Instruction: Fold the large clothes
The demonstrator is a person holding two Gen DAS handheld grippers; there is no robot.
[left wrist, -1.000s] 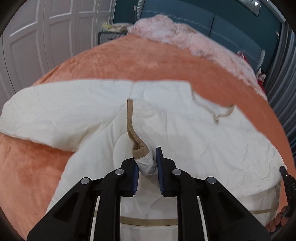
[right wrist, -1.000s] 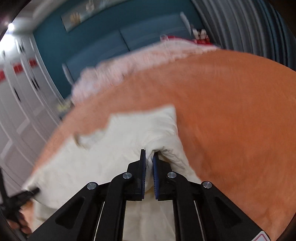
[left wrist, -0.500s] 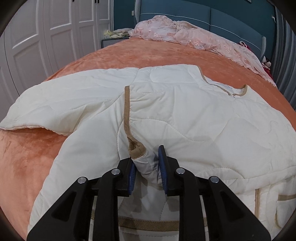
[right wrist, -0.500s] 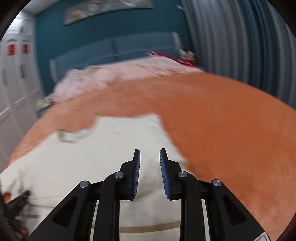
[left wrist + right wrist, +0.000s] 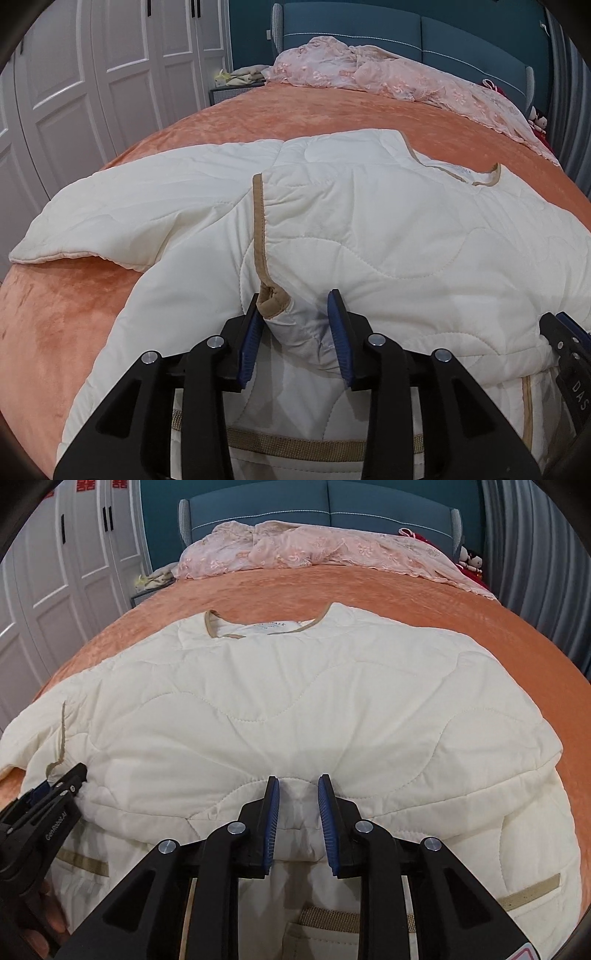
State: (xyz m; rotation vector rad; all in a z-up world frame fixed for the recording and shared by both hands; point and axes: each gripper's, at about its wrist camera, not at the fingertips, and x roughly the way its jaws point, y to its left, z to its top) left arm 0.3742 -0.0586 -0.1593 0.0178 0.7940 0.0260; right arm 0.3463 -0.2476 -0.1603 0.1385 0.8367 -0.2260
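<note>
A cream quilted jacket (image 5: 388, 236) with tan trim lies spread on the orange bed; it fills the right wrist view (image 5: 295, 701), neckline at the far side. A sleeve is folded across its body, and the tan cuff (image 5: 271, 301) sits between the fingers of my left gripper (image 5: 295, 325). The left jaws stand apart, the cuff resting loosely between them. My right gripper (image 5: 297, 801) is open over the folded sleeve's edge, fabric bulging between its pads. The other sleeve (image 5: 122, 218) lies out to the left.
The orange bedspread (image 5: 406, 590) surrounds the jacket. A pink lace cover (image 5: 314, 550) is heaped at the blue headboard (image 5: 325, 502). White wardrobe doors (image 5: 92, 92) stand on the left. Grey curtains (image 5: 535, 554) hang on the right.
Both grippers carried the sleeve across the jacket and lowered it. The right gripper opened first, then the left jaws widened around the cuff. The sleeve now lies flat on the body.
</note>
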